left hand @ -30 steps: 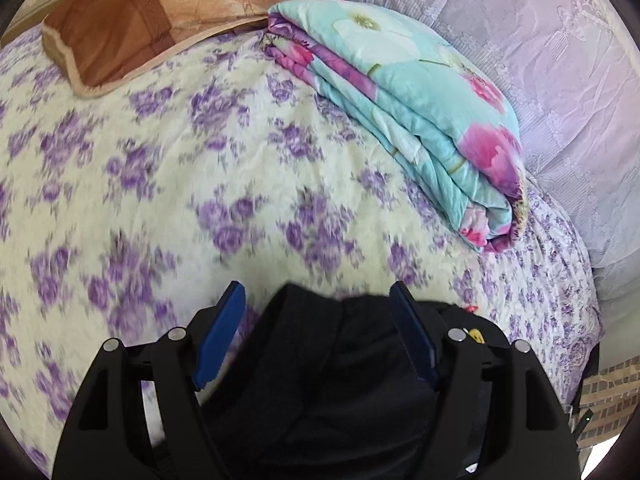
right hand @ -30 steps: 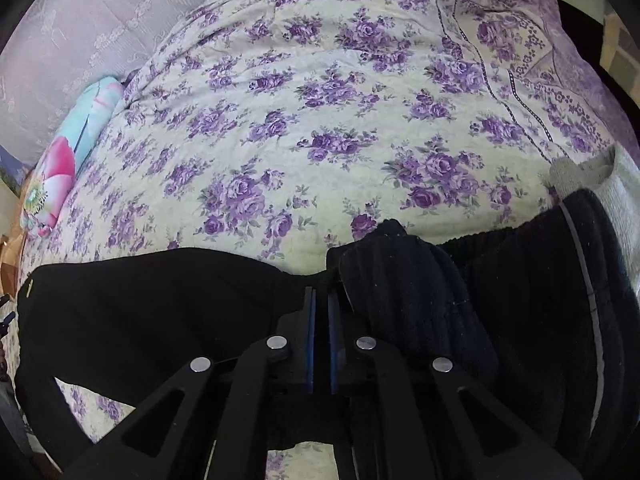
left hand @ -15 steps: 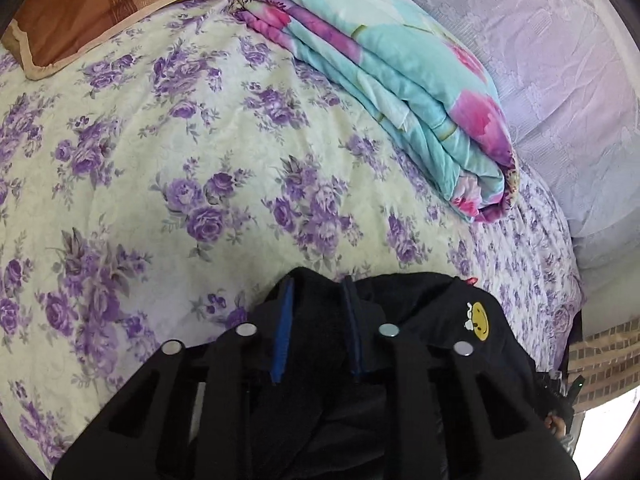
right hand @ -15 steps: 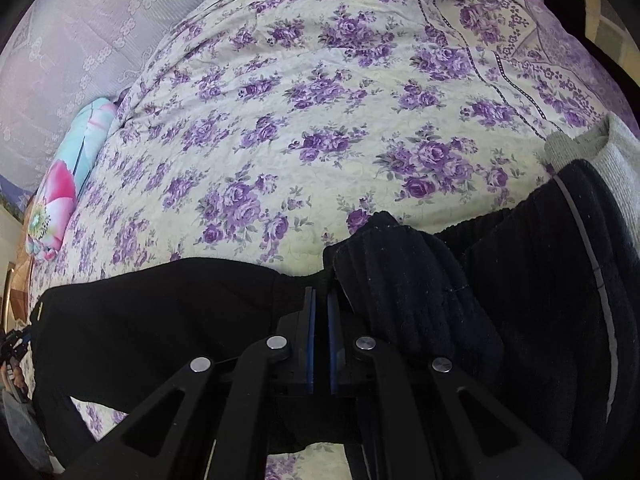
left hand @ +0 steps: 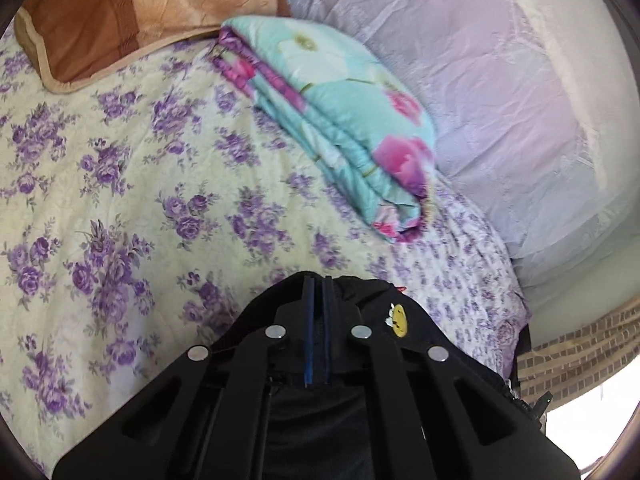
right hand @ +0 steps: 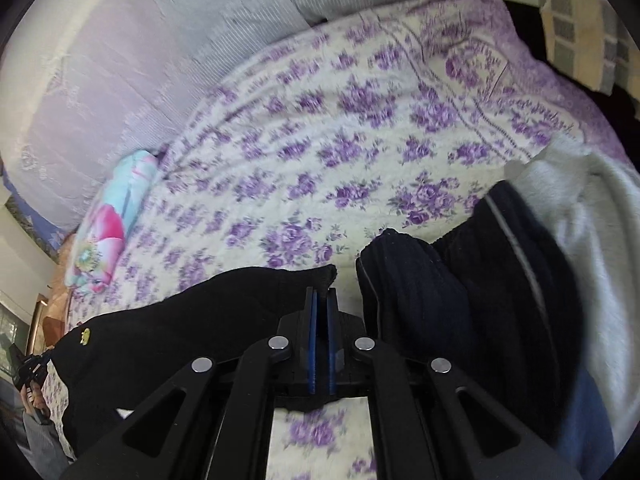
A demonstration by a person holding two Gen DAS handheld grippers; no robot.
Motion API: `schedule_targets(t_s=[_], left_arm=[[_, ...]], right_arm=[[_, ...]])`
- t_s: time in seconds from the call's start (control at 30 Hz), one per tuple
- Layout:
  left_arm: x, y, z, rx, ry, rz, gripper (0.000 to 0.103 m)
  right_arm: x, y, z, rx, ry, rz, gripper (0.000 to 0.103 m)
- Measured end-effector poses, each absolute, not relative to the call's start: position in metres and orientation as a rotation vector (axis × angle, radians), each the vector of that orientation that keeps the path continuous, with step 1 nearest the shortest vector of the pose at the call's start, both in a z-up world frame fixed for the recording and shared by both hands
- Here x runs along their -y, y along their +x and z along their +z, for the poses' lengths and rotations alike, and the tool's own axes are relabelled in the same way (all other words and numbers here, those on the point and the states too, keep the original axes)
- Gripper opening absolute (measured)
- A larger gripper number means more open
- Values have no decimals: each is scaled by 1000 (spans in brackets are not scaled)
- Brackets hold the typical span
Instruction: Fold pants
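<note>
The black pants (right hand: 192,320) lie stretched across the purple-flowered bed cover (right hand: 340,152). My right gripper (right hand: 321,294) is shut on the pants' hem end, held a little above the cover. My left gripper (left hand: 316,282) is shut on the waist end of the pants (left hand: 360,304), where a yellow smiley patch (left hand: 398,316) shows. The same patch shows in the right wrist view (right hand: 85,335) at the far left. The cloth between the jaws is hidden.
A folded turquoise quilt (left hand: 340,120) with pink flowers and a brown pillow (left hand: 120,16) lie at the head of the bed cover (left hand: 120,168). A pile of dark corduroy clothes (right hand: 460,300) and a grey garment (right hand: 580,220) lie right of my right gripper. A pale curtain (left hand: 480,80) runs along the bed.
My left gripper has closed from wide open onto the waist of the pants. My right gripper stayed shut and has lifted its end; the view tilted up.
</note>
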State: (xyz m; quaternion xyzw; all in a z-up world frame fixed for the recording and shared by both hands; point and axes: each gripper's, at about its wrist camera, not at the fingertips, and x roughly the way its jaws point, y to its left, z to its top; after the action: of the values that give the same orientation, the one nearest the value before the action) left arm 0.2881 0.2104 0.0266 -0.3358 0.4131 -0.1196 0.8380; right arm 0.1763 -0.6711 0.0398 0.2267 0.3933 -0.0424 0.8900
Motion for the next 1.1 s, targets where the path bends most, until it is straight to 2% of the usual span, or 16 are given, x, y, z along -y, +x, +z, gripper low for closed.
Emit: schedule_targets(t_s=[0.23, 0.4, 0.57, 0.6, 0.67, 0.8, 0.83, 0.87, 0.9, 0.93, 1.0, 1.07, 1.1], left_arm=[[-244, 208, 25, -790, -802, -304, 2], [-285, 139, -31, -818, -945, -286, 2], [-319, 93, -85, -834, -1113, -240, 0], [-323, 89, -87, -823, -1137, -243, 0], [-321, 80, -76, -814, -1094, -224, 0], [-287, 70, -47, -834, -944, -251, 0], [-277, 68, -43, -838, -928, -264, 4], [-266, 66, -40, -844, -910, -278, 9], [-255, 65, -36, -850, -892, -290, 10], [-247, 64, -35, -855, -879, -302, 13], [-228, 64, -32, -872, -848, -320, 20], [-218, 64, -30, -883, -828, -322, 42], [-215, 65, -30, -885, -816, -314, 46]], right_arm=[[676, 49, 60, -678, 530, -67, 4], [683, -52, 17, -663, 613, -93, 4], [682, -103, -22, -671, 649, -130, 1], [682, -109, -22, -655, 648, -139, 5], [679, -116, -17, -629, 672, -124, 8], [667, -121, -16, -603, 717, -62, 9], [663, -122, -20, -603, 739, -43, 11], [659, -123, -24, -603, 759, -29, 23], [652, -124, -31, -604, 779, -23, 40], [647, -124, -34, -604, 791, -20, 44], [635, -123, -44, -612, 826, 15, 45], [623, -121, -49, -622, 839, 50, 45], [618, -120, -50, -628, 840, 63, 45]])
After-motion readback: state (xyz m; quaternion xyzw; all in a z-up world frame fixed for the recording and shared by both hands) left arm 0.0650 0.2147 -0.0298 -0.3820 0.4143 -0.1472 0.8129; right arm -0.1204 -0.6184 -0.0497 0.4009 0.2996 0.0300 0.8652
